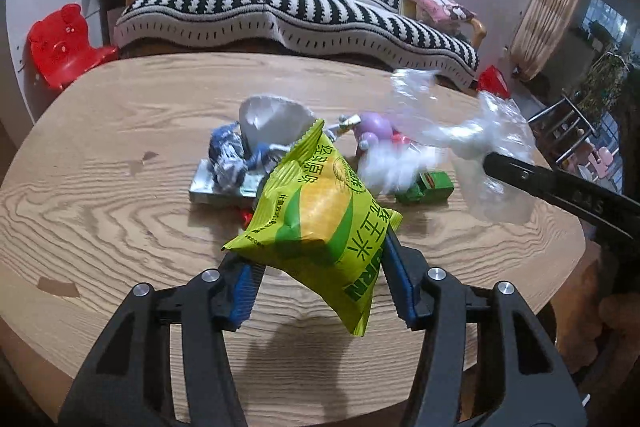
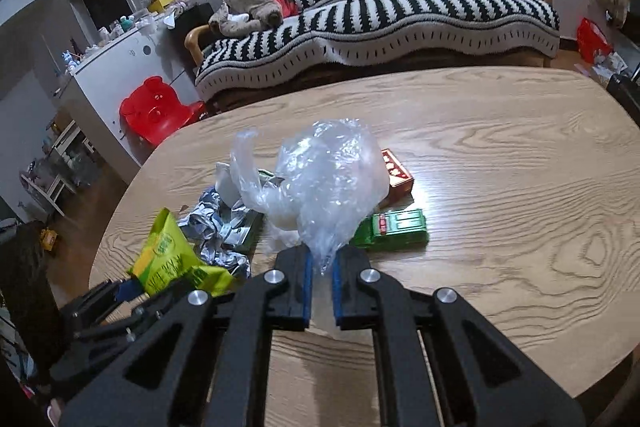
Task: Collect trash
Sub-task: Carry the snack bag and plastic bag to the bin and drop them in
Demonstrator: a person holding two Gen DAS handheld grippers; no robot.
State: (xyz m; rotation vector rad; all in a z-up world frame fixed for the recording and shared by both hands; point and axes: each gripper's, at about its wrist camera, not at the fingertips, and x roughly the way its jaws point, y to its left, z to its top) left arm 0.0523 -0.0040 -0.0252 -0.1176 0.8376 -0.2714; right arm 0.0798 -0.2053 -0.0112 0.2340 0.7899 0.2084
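Both tongs are loaded and lifted clear of the tabletop (image 1: 100,155): the left tongs (image 1: 320,287) clench a puffy yellow-green snack bag (image 1: 316,219), and the right tongs (image 2: 320,287) pinch the neck of a crinkled clear plastic bag (image 2: 324,183) with whitish stuff inside. Neither piece is binned yet, and no bin shows. Crumpled blue-and-white paper (image 1: 228,159), a white wrapper (image 1: 272,119) and a flat foil packet (image 1: 204,187) remain near a green toy car (image 2: 394,229).
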